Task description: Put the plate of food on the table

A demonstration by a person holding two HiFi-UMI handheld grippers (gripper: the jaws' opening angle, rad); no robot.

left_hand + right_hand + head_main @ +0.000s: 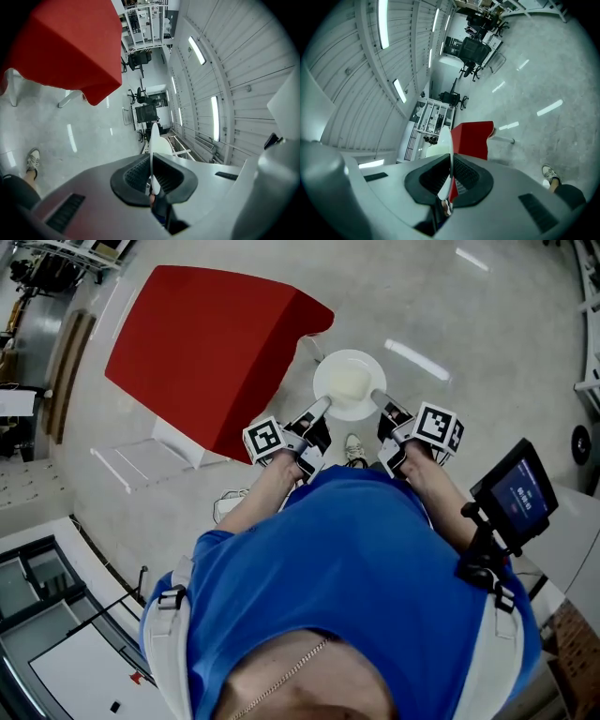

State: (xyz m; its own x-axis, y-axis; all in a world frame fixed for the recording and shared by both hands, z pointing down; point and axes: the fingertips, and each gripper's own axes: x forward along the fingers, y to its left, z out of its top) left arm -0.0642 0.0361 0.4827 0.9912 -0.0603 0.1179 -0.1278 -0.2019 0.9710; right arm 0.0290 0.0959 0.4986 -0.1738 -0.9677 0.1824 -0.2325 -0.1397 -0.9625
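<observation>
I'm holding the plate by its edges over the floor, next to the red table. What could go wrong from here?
1. The left gripper and right gripper each pinch only a thin bit of the plate at its rim; an uneven pull or twist could let it slip onto the floor.
2. The plate is beside the red table, not over it; tilting on the way might slide the pale food off.

- No words, numbers or signs clear enough to read.
- Blue screen (518, 491) at the right of the head view: lit up, but print far too small and blurry to make out.
</observation>
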